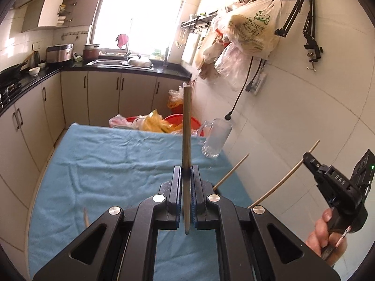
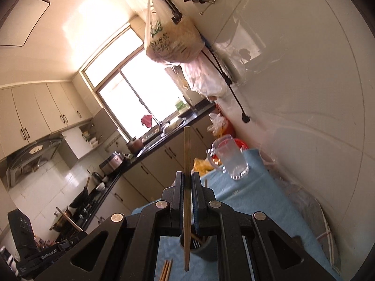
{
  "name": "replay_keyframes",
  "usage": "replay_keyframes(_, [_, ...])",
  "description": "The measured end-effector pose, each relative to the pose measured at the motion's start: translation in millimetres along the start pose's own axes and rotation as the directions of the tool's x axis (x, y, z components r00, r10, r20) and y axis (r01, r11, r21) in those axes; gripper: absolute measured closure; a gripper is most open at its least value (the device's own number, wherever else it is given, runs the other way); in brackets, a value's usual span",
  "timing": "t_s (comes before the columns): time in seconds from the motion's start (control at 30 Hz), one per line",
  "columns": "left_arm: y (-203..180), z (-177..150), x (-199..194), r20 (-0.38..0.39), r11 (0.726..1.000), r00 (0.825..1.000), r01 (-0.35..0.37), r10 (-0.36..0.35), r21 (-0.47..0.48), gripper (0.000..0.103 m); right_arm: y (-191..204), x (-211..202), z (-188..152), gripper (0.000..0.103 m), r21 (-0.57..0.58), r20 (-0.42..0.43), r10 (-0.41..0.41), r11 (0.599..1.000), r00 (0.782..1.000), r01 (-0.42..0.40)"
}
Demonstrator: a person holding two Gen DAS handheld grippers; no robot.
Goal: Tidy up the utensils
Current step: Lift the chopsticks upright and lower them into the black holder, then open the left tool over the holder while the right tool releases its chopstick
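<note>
My left gripper (image 1: 186,172) is shut on a wooden chopstick (image 1: 186,128) that stands upright between its pads above the blue cloth (image 1: 105,164). At the right, a hand holds my right gripper (image 1: 307,158), shut on another chopstick (image 1: 281,182). In the right wrist view that gripper (image 2: 186,176) clamps its chopstick (image 2: 187,152) above a dark holder cup (image 2: 204,250) with sticks in it. Loose chopsticks (image 2: 166,269) lie beside the cup. My left gripper (image 2: 77,234) shows at the lower left with its stick (image 2: 70,220).
A glass mug (image 1: 215,138) stands at the cloth's far right corner, with a hanging black plug (image 1: 227,116) just above it. Red basins and plastic bags (image 1: 164,121) sit beyond the table. The tiled wall (image 1: 316,105) runs close along the right; cabinets (image 1: 28,121) line the left.
</note>
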State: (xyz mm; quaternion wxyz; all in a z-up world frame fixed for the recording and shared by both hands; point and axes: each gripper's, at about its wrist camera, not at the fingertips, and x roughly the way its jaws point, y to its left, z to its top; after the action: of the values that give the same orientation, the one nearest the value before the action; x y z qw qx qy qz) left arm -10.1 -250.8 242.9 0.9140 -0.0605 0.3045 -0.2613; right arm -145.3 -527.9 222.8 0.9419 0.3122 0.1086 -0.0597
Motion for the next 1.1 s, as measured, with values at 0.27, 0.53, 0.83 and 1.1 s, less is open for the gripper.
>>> replay_keyframes(0.27, [-17, 26, 44, 0.003, 0.999, 0.999, 0.043, -0.043, -0.027, 0.096, -6, 38, 18, 0.096, 0.013, 0.01, -0.035, 0.999, 0.999, 0.035])
replay_keyframes(0.53, [-17, 18, 97, -0.06, 0.998, 0.997, 0.039, -0.042, -0.039, 0.096, -14, 77, 13, 0.096, -0.015, -0.023, -0.087, 0.996, 0.996, 0.086])
replay_keyframes(0.83, [-6, 0, 138, -0.128, 0.998, 0.991, 0.016, -0.023, -0.054, 0.096, -24, 119, -18, 0.096, -0.033, -0.124, -0.12, 0.993, 0.985, 0.117])
replay_keyframes(1.1, [-2, -6, 150, -0.147, 0.999, 0.989, 0.003, -0.011, -0.049, 0.095, -30, 150, -35, 0.089, -0.033, -0.225, -0.113, 0.994, 0.968, 0.108])
